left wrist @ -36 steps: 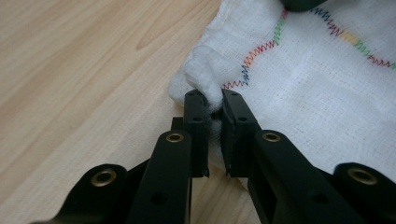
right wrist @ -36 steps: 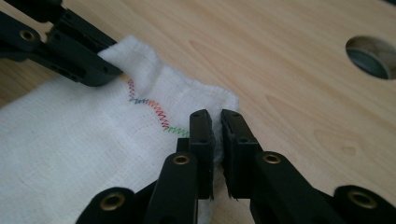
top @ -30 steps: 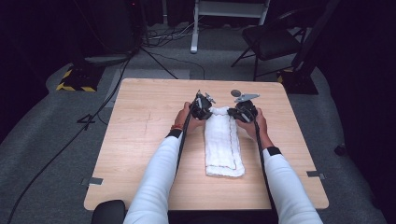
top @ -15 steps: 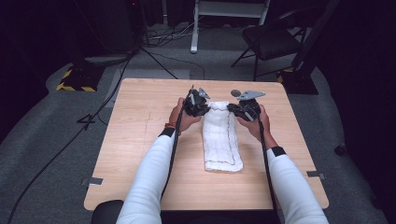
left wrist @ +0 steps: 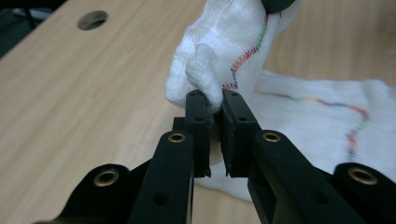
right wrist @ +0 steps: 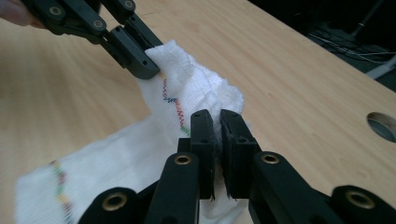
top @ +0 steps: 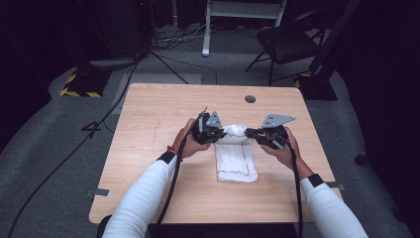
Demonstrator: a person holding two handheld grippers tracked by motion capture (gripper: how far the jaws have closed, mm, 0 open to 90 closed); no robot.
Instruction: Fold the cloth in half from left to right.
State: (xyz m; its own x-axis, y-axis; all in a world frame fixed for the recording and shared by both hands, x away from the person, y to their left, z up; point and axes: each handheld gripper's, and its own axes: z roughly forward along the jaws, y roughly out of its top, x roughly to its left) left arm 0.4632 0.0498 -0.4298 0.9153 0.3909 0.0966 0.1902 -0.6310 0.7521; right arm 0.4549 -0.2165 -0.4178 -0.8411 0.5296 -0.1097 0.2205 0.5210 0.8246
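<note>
Both claws pinch the towel's [top: 236, 158] 12 o'clock corners, left claw [top: 221, 132] and right claw [top: 250, 133] lifting them off the tabletop [top: 148, 148], likely for folding toward 6 o'clock.

Your towel [left wrist: 299, 112] is soft white woven cloth with a nubbly weave and multicoloured stitching along its hem. The table [top: 163, 114] under it is pale, smooth, matt wood. The fingers [right wrist: 205, 140] you see are matt black plastic with brass-coloured rivets.
</note>
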